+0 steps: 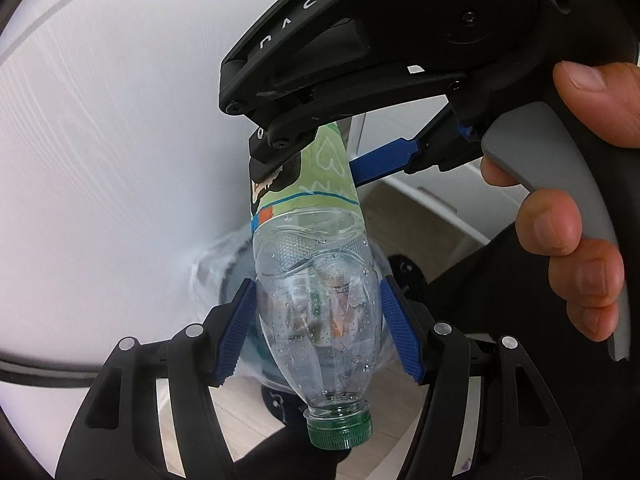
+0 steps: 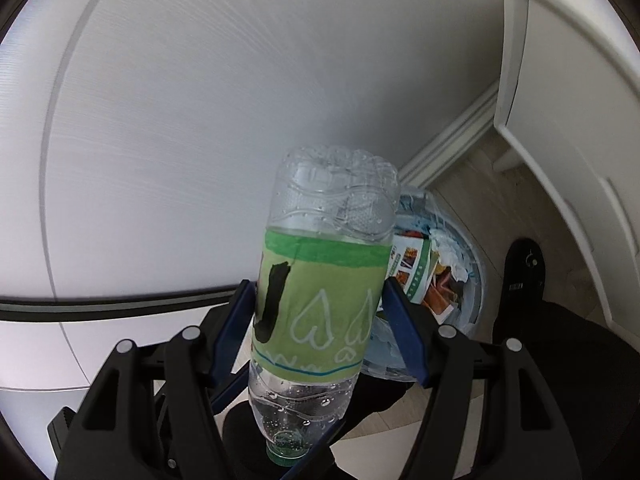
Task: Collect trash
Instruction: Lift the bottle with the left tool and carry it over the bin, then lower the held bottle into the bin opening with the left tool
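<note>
Bottle [image 1: 316, 300], clear plastic with a green label and green cap, is gripped by 2 grippers at once. In the left wrist view the left gripper [image 1: 318, 330] has its jaws clamped on the bottle's clear shoulder, blue pads pressed against both sides, the cap pointing toward 6 o'clock. The right gripper [image 1: 320, 168] reaches in from 1 o'clock, its jaws closed on the labelled part, and a hand [image 1: 576, 232] wraps its grey handle at 3 o'clock.

In the right wrist view the right gripper [image 2: 318, 332] squeezes the bottle [image 2: 320, 300] across the label, pads touching at both sides, the clear base toward 12 o'clock and the cap at 6 o'clock. Droplets cling inside the bottle.

Behind the bottle, toward 3 o'clock, stands a trash bin [image 2: 476, 280] lined with a clear bag and holding printed wrappers [image 2: 416, 272] and crumpled paper. It sits on a pale wooden floor [image 2: 480, 188] beside a white wall [image 2: 200, 120] and white baseboard [image 2: 452, 140].
</note>
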### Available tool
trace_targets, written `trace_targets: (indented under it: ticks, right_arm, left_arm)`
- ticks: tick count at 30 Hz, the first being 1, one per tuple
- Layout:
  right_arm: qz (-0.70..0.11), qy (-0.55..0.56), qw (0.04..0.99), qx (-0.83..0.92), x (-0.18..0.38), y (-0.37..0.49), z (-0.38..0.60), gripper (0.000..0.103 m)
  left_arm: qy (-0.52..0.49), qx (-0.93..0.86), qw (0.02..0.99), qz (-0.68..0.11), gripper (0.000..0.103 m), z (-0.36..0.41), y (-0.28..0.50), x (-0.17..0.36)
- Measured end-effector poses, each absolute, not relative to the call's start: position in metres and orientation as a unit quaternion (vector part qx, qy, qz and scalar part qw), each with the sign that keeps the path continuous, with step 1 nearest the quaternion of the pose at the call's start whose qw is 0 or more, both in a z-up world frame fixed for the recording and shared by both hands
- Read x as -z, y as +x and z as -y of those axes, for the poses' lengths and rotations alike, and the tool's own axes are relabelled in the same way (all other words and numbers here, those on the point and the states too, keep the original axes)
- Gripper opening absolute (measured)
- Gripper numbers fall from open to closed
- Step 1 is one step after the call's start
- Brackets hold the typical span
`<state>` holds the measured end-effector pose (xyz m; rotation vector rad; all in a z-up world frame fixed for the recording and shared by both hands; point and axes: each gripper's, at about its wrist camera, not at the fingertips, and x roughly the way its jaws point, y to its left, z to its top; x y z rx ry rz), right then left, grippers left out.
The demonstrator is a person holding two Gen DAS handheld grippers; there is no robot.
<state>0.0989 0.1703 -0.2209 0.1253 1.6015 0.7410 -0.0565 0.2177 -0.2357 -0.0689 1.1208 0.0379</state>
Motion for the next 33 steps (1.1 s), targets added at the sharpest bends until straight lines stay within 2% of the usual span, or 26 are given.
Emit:
trace_targets:
  ticks: [13,17,23,33]
  right_arm:
    - [-0.749,0.025,0.587,-0.307,0.312,0.077,-0.189,0.063]
    - [-0.76,0.019,0.575,-0.302,0.335,0.075,-0.197,0.062]
    - [-0.772,0.013,0.562,-0.297,0.356,0.071,-0.208,0.062]
    - [-0.791,0.011,0.543,-0.283,0.387,0.072,-0.225,0.061]
  left_arm:
    - [-0.075,-0.011,0.801,-0.594,0.061,-0.235,-0.049,0.317]
    - [-0.087,-0.009,0.79,-0.607,0.061,-0.253,-0.05,0.321]
    - [-0.1,-0.007,0.773,-0.627,0.061,-0.262,-0.046,0.381]
    - [-0.115,-0.002,0.752,-0.649,0.061,-0.275,-0.033,0.414]
